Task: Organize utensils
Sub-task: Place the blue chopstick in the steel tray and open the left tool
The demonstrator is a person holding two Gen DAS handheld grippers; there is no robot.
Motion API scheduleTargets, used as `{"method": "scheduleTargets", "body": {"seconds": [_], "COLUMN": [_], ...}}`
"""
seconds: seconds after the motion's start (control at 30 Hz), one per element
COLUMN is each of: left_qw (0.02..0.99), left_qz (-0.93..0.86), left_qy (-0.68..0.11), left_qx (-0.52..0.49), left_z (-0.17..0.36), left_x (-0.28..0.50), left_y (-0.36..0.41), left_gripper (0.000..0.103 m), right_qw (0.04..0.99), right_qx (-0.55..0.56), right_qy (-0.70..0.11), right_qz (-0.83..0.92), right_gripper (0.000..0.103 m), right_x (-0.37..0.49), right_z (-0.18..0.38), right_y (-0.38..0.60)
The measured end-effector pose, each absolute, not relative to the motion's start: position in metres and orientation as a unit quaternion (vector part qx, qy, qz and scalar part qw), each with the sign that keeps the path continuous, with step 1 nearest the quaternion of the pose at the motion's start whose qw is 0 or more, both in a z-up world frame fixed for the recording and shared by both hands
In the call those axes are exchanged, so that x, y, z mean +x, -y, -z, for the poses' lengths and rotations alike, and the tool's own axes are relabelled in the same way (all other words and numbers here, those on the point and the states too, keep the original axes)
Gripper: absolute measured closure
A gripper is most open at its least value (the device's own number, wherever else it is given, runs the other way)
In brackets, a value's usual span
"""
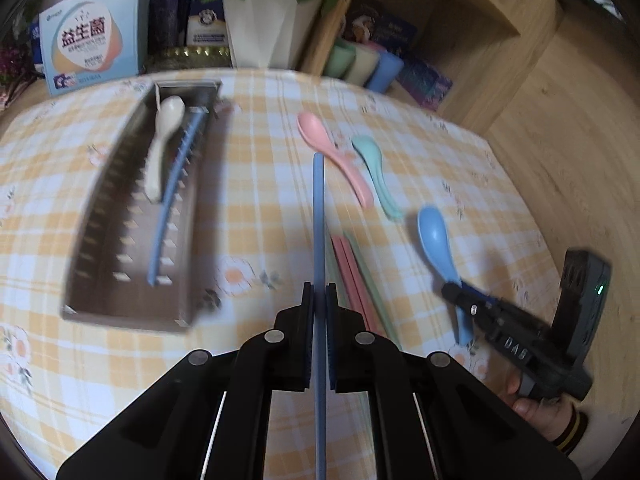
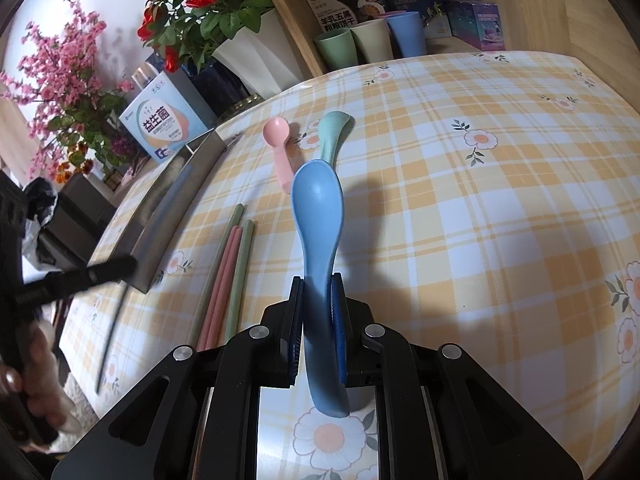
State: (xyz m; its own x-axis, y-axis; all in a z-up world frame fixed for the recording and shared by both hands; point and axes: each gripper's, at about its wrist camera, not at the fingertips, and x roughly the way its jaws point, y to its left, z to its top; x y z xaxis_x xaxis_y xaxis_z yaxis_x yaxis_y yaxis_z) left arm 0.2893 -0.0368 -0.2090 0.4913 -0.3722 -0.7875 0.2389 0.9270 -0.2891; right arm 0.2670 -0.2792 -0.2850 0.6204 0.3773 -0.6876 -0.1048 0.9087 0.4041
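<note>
Two grippers, each holding one blue utensil above the checked table

At the left, the metal tray [image 1: 120,184] holds one cream spoon [image 1: 160,148] and one blue chopstick [image 1: 176,196]. The left gripper [image 1: 319,300] is closed on a second blue chopstick [image 1: 319,216]. Four pink and green chopsticks [image 2: 224,276] lie near; one pink spoon [image 1: 332,156] and one green spoon [image 1: 376,176] lie farther. At the right, the right gripper [image 2: 318,300] clamps the blue spoon [image 2: 318,216].
</note>
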Motion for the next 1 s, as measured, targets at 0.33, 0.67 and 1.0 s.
{"method": "scheduleTargets", "body": {"seconds": [0.33,0.67,1.0], "left_qw": [0.878,0.850,0.838], "left_qz": [0.127,0.096,0.109], "left_qy": [-0.454,-0.512,-0.532], "left_qx": [-0.078,-0.079,-0.050], "left_z": [0.180,0.223,0.245], "left_x": [0.352,0.421,0.443], "left_y": [-0.013,-0.038,-0.027], "left_gripper": [0.098,0.098,0.097], "right_qw": [0.883,0.876,0.870], "right_qx": [0.178,0.185,0.185], "right_qy": [-0.414,-0.426,-0.438], "right_qz": [-0.134,-0.131,-0.130], "right_gripper": [0.090,0.090,0.090], "right_x": [0.267,0.272,0.277], "right_z": [0.287,0.290,0.294], "right_y": [0.284,0.286,0.286]}}
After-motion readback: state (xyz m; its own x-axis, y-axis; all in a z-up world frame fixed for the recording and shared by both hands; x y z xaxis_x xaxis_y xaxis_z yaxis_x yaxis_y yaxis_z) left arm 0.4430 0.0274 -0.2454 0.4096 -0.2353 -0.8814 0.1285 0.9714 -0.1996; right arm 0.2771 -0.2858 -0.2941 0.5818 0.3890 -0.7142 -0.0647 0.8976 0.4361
